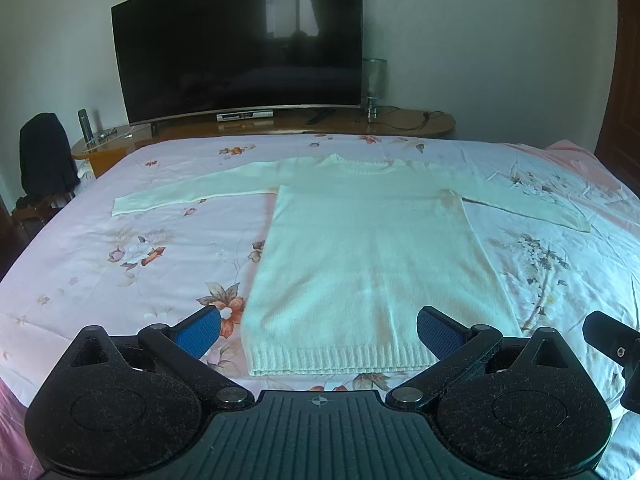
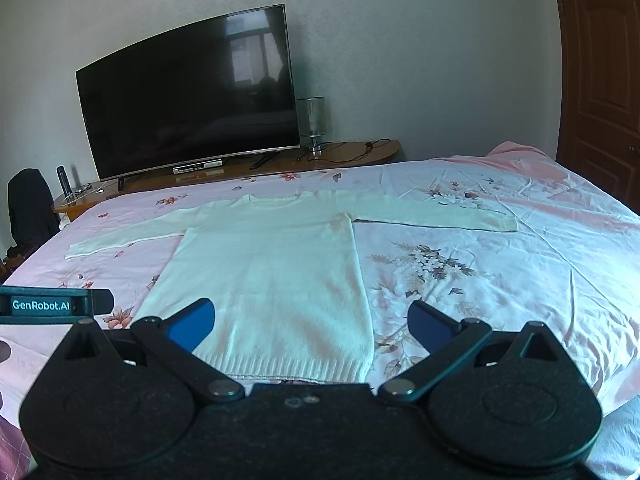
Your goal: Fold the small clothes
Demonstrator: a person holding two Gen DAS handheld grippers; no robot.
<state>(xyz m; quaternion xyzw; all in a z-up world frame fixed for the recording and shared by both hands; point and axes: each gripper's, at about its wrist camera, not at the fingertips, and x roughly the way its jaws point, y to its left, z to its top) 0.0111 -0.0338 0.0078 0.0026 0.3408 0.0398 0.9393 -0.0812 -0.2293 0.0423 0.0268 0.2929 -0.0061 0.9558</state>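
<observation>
A white sweater lies flat and unfolded on the bed, sleeves outspread; left claw and right claw hover wide open, empty, near its hem, folding not yet begun.

The left wrist view looks forward and slightly down over the floral pink bedsheet, facing the large black curved television at the far wall. The right wrist view faces the same way from further right. Both share the flat-lying white knitted sweater, close below.
</observation>
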